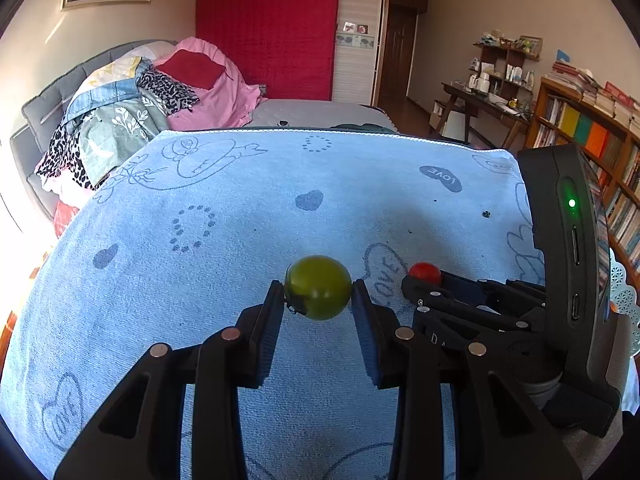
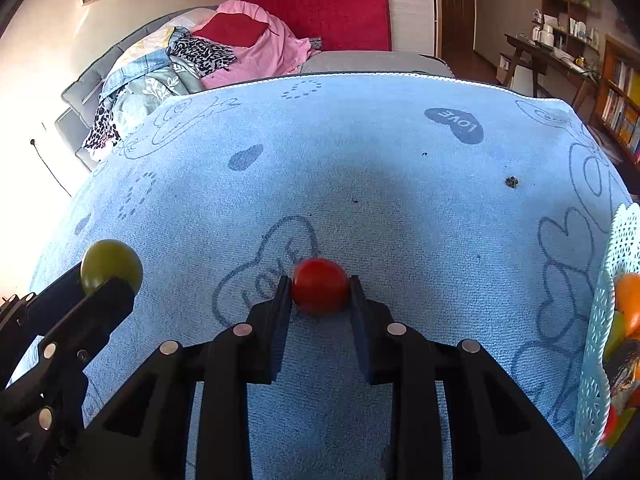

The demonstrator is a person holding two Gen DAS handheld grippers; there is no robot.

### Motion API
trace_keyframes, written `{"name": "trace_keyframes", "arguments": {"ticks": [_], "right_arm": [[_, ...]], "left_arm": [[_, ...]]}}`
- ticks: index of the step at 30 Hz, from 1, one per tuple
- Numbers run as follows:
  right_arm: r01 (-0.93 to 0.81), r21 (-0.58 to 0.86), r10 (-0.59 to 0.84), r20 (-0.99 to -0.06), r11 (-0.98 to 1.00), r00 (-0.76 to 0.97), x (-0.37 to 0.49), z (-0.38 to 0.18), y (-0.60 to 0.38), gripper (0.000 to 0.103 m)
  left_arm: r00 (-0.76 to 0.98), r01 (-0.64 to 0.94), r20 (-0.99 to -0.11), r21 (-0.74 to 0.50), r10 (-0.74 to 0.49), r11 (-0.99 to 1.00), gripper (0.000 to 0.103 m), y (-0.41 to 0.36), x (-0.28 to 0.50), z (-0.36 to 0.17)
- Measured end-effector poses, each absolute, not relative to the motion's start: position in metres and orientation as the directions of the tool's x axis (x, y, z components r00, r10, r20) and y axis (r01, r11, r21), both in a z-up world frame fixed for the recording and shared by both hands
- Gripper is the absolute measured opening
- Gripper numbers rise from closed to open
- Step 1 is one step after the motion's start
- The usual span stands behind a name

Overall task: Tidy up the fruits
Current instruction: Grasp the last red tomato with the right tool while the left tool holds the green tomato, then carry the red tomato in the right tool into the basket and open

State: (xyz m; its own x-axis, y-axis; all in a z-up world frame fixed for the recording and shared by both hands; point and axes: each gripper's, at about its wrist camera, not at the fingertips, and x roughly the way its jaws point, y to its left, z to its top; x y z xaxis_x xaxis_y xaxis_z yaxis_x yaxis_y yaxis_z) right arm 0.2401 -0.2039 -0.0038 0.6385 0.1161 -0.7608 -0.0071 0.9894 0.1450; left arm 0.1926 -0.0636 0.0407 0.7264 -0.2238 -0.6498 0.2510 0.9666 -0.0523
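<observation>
Above the blue towel (image 1: 224,208), the left gripper (image 1: 318,294) pinches a green tomato (image 1: 319,287) between its fingertips. Just right of it, the right gripper (image 2: 320,288) clamps a red tomato (image 2: 320,286). At the towel's right edge stands a pale lattice basket (image 2: 600,320) holding fruit.

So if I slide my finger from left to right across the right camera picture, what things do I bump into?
Green tomato in the left tongs → red tomato in the right tongs → light blue lattice basket with an orange fruit inside.
</observation>
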Motion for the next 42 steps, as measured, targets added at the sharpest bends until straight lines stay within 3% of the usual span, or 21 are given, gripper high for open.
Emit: {"name": "trace_keyframes", "arguments": {"ticks": [42], "right_arm": [[0.165,0.236,0.016,-0.615,0.958,0.788,0.120,0.061,-0.283,0.028]], "left_arm": [[0.733,0.360,-0.616,-0.007,-0.288,0.933,0.035,-0.091,0.162,0.043]]}}
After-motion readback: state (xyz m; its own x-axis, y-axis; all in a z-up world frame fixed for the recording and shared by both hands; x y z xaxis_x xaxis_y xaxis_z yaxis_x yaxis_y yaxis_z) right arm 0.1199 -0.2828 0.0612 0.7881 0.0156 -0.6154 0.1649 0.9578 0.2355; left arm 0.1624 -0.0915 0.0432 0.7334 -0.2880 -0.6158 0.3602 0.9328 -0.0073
